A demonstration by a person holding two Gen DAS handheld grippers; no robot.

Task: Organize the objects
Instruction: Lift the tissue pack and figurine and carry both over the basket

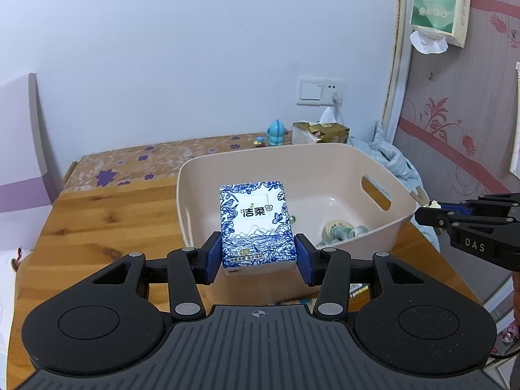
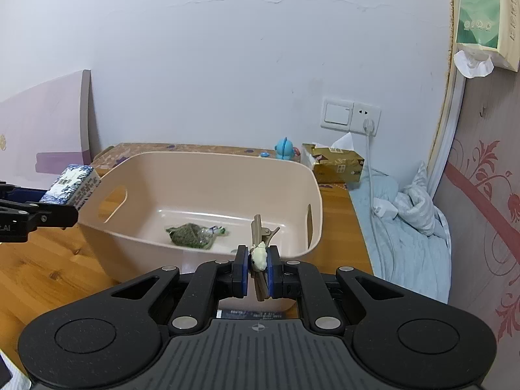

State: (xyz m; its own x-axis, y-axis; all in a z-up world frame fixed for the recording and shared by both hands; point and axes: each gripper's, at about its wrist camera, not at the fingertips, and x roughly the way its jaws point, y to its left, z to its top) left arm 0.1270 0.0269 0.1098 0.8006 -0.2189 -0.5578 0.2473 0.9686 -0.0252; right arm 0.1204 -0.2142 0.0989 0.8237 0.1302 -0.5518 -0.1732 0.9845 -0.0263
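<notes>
- Pink plastic bin (image 1: 227, 162) sits mid-bench (image 1: 107, 221), w/ a few things already in it: a greenish packet (image 2: 190, 234) on the floor of the bin, plus small round bits (image 1: 341, 231) near the right wall – can't tell what they are.
- Left tongs (image 1: 258, 258) pinch a blue-white tissue pack (image 1: 255, 217) by its near end; pack held in the air over the bin's near-left rim, not in yet.
- Right tongs (image 2: 258, 271) pressed tight on a tan hair clip (image 2: 260, 227) w/ a cream charm; clip hangs at the near-right rim, also not dropped.
- Progress, as I judge it: partway. Some items binned, two in hand, both close to release.
- Left to do: drop pack + clip inside. Blue toy (image 2: 285, 149) & gold tissue box (image 2: 334, 162) at the far edge may or may not count.
- Something flat lies just near of the bin, mostly hidden.
</notes>
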